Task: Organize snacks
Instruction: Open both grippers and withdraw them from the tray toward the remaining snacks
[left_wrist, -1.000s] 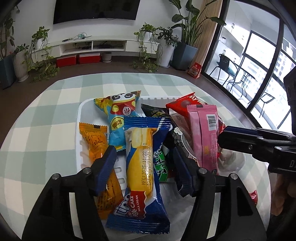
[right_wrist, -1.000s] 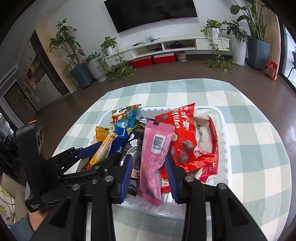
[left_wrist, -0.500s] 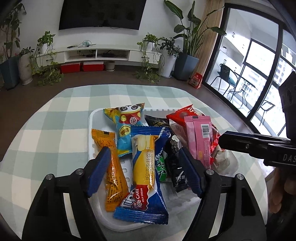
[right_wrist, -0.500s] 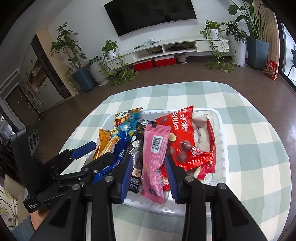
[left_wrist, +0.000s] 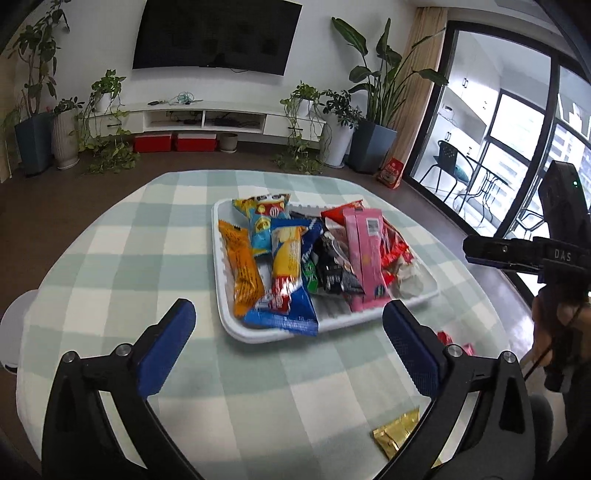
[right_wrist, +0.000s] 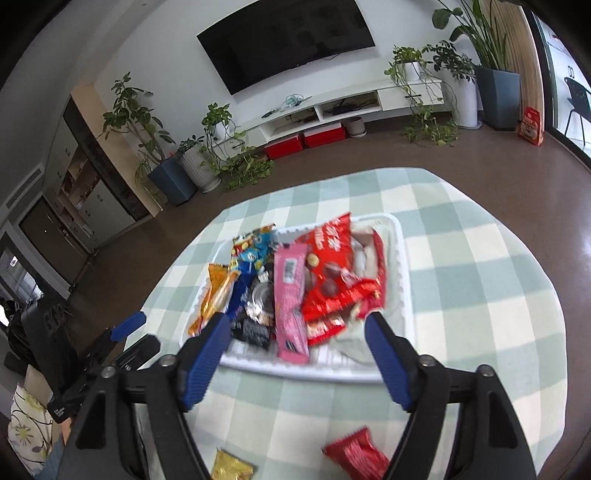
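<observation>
Left gripper (left_wrist: 288, 328) w/ blue-padded jaws spread wide, nothing between them, hovering over the green-and-white checked tablecloth (left_wrist: 110, 258) just short of the white plastic tray (left_wrist: 221, 280) at 12 o'clock. Right gripper (right_wrist: 295, 350) likewise wide apart & empty, pads flanking the tray's near rim in its view. Tray packed w/ snacks lying side by side: orange wrapper (left_wrist: 242, 269) at its 9 o'clock edge, then blue roll-cake pack w/ yellow centre (left_wrist: 286, 273), light-blue cartoon bag (left_wrist: 264, 225) behind it, black packet (left_wrist: 334, 266), long pink packet (left_wrist: 365, 254), red chocolate-ball bag (right_wrist: 332, 273) toward 3 o'clock. Off the tray, near the camera: small red packet (right_wrist: 356, 454) at 5 o'clock in right view, gold foil packet (left_wrist: 397, 432) also loose on the cloth. Right view is motion-blurred.
</observation>
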